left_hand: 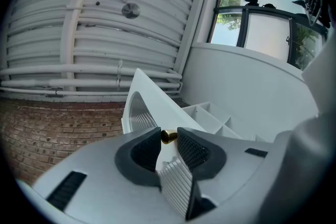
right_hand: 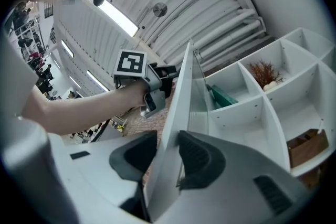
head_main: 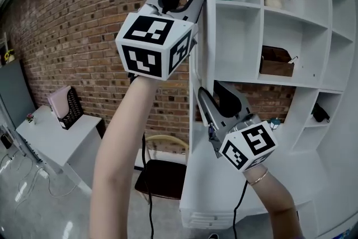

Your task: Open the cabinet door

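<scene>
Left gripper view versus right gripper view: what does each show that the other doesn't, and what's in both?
Only the left: a brass knob between its jaw tips, and a window. Only the right: the left gripper, a dried plant and a green book. Both: the white cabinet door between the jaws, the white shelves, a ribbed ceiling.

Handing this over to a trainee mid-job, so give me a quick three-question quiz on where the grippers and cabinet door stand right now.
1. True or false: the cabinet door is fully shut.
2. What small thing sits between the left gripper's jaws?
3. The right gripper has its jaws: A) either side of the door's edge; B) clear of the door altogether; C) pressed together with nothing between.
Key: 1 false; 2 the brass knob; 3 A.
</scene>
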{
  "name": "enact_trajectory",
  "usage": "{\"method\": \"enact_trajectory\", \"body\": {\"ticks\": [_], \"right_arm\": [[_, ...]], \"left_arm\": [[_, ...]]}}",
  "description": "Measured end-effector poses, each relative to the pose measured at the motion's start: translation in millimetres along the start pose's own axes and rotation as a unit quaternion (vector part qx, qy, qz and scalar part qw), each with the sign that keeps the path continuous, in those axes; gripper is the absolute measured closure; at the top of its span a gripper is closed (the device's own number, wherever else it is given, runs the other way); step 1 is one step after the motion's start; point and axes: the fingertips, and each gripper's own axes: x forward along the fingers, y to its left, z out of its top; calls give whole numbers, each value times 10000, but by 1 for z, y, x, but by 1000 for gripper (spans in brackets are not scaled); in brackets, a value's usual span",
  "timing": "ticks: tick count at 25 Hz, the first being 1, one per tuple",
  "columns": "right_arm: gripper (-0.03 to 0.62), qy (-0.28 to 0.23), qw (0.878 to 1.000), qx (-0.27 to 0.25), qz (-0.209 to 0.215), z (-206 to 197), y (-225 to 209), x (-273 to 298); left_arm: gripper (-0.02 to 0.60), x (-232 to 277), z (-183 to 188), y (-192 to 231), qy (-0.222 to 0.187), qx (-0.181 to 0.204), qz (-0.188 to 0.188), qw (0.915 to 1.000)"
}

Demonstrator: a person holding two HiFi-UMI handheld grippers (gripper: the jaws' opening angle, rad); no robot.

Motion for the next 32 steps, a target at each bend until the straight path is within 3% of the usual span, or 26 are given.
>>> {"method": "enact_trajectory", "body": {"ticks": [19,24,32], "right_arm": [[461,-45,9990,118,440,-11,58,41],[461,-151,9989,140,425,-11,61,44],[464,-15,9993,103,365,-9,61,49]], "left_arm": [[502,-49,-9,63,239,-72,485,9985],[503,-58,-7,70,225,81,531,9983],[502,-69,-16,71,259,-36,523,9983]]}}
